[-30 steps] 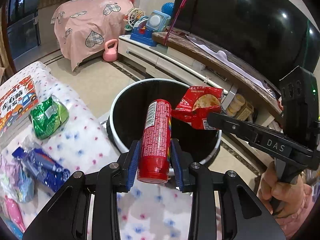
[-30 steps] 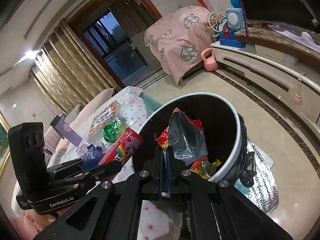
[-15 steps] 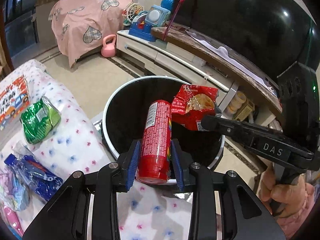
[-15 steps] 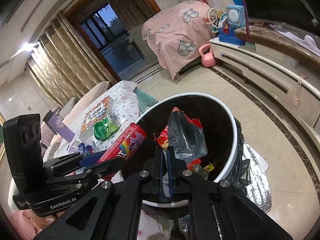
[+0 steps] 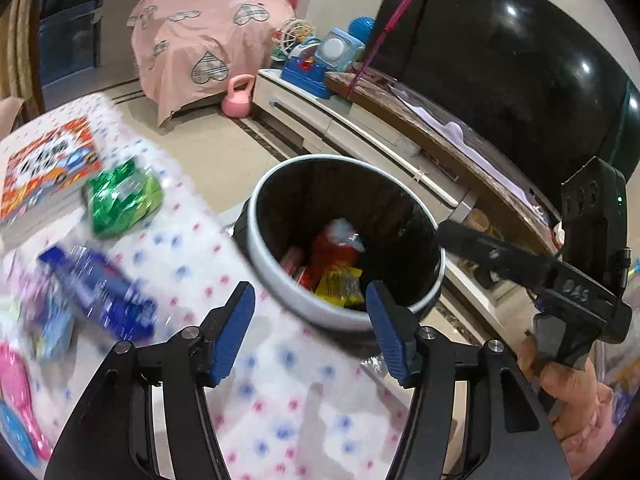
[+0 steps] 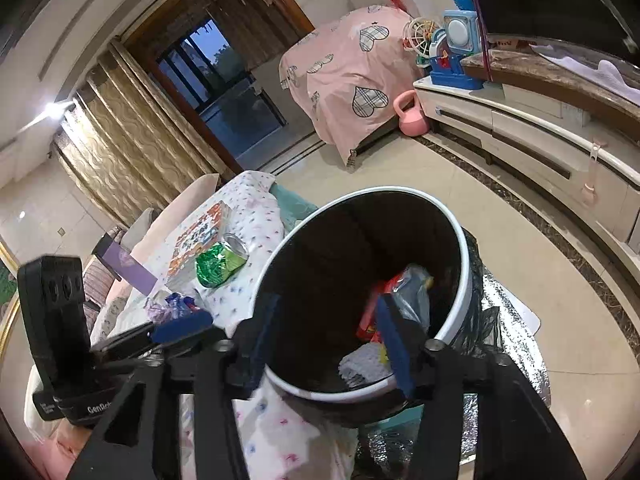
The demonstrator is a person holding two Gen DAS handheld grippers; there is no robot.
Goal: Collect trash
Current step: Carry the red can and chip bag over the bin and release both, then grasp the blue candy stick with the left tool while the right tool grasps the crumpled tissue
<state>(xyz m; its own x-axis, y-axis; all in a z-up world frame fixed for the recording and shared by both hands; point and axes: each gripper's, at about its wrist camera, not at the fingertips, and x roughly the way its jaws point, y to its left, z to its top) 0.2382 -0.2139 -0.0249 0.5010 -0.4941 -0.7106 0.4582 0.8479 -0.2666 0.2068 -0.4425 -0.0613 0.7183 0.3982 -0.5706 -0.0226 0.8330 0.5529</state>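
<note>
A round white-rimmed trash bin [image 5: 272, 276] with a black liner stands beside the table; it also shows in the right wrist view [image 6: 460, 248]. Red and yellow wrappers [image 5: 336, 256] lie inside it, also seen from the right wrist [image 6: 400, 300]. My left gripper [image 5: 310, 332] is open and empty at the bin's near rim. My right gripper [image 6: 328, 340] is open and empty over the bin; its body shows in the left wrist view [image 5: 520, 264]. A green wrapper [image 5: 122, 198] and a blue wrapper [image 5: 100, 296] lie on the dotted tablecloth [image 5: 280, 400].
A picture book [image 5: 48, 164] lies at the table's far left, pink and blue items [image 5: 16, 396] at its near left. A TV stand [image 5: 360, 128] with toys, a pink kettlebell [image 5: 240, 96] and pink-covered furniture [image 5: 204, 44] stand beyond the bin.
Both grippers have opened. The red tube left my left gripper and the red snack bag left my right gripper; both now lie in the bin. The left view has swung left.
</note>
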